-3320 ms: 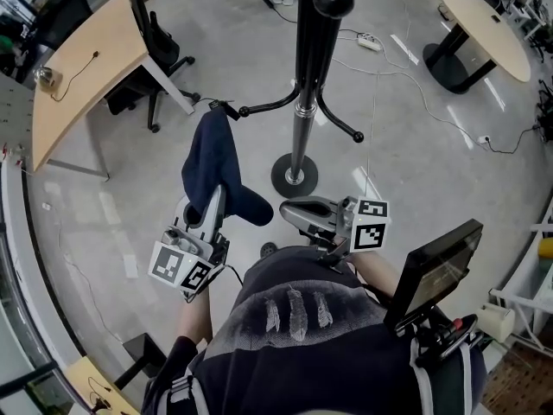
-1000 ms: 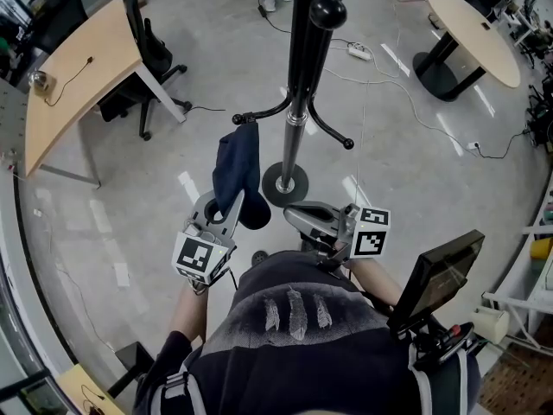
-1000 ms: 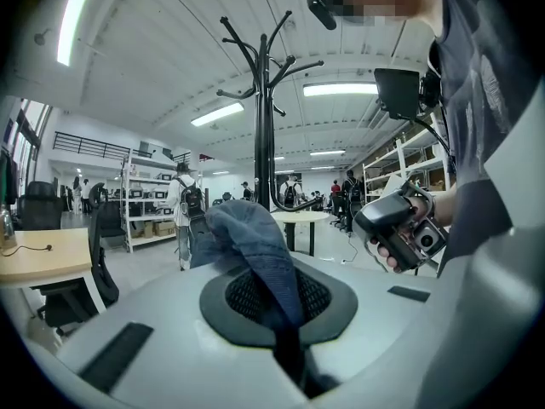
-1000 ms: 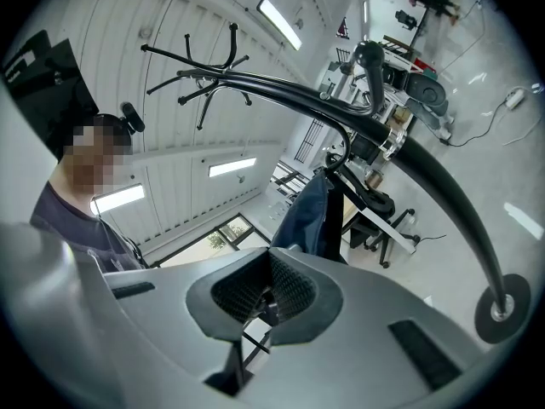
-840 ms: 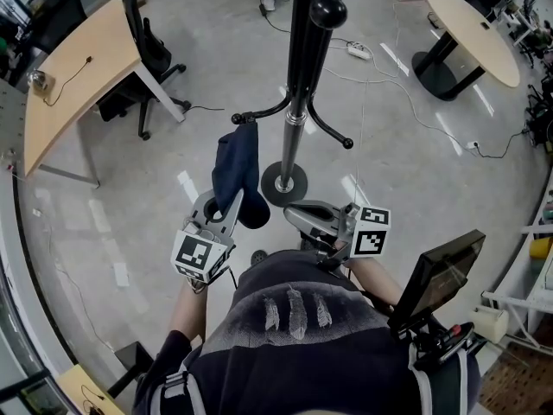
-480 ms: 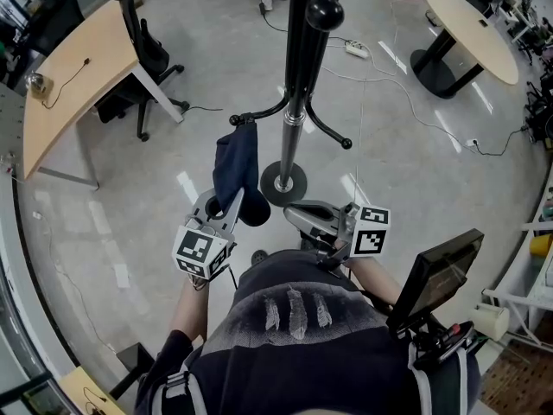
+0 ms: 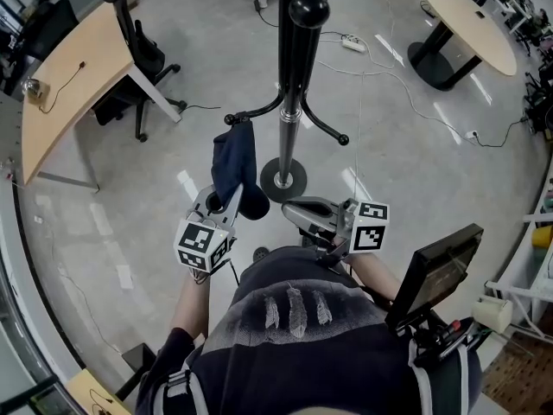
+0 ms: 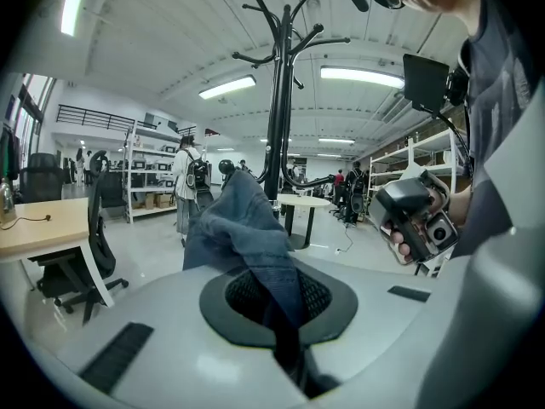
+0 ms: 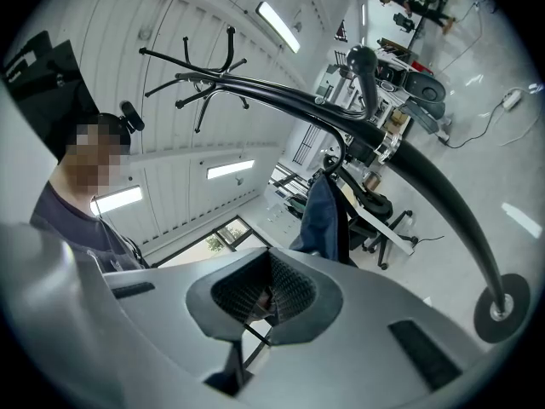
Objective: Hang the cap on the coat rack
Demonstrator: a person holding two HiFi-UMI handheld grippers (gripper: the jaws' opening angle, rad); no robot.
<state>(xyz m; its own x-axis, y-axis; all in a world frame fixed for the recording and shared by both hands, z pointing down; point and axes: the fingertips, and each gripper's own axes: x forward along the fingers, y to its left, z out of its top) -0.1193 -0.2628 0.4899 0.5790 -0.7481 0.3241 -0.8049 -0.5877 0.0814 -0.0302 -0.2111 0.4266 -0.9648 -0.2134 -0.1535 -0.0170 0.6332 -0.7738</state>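
Observation:
A dark blue cap [image 7: 235,162] droops from the tip of the lower left hook [image 7: 232,119] of the black coat rack [image 7: 289,76]. My left gripper [image 7: 232,199] is just below that hook, shut on the cap's lower edge. In the left gripper view the blue fabric [image 8: 247,233] runs up out of the shut jaws [image 8: 281,313], with the rack [image 8: 274,100] behind. My right gripper [image 7: 289,207] hovers near the rack's base [image 7: 283,180], shut with nothing in it. The right gripper view [image 9: 260,301] shows the cap [image 9: 328,216] draped at the hook.
A wooden desk [image 7: 65,85] with an office chair [image 7: 143,50] stands to the left. A round table [image 7: 467,20] is at the upper right. Cables [image 7: 406,93] and a power strip [image 7: 352,45] lie on the floor. A screen [image 7: 432,271] sits by my right side.
Since the earliest frame the left gripper has carried the cap right and up against the lower hook's tip. Over the last second it has held there; only the head view shifted slightly.

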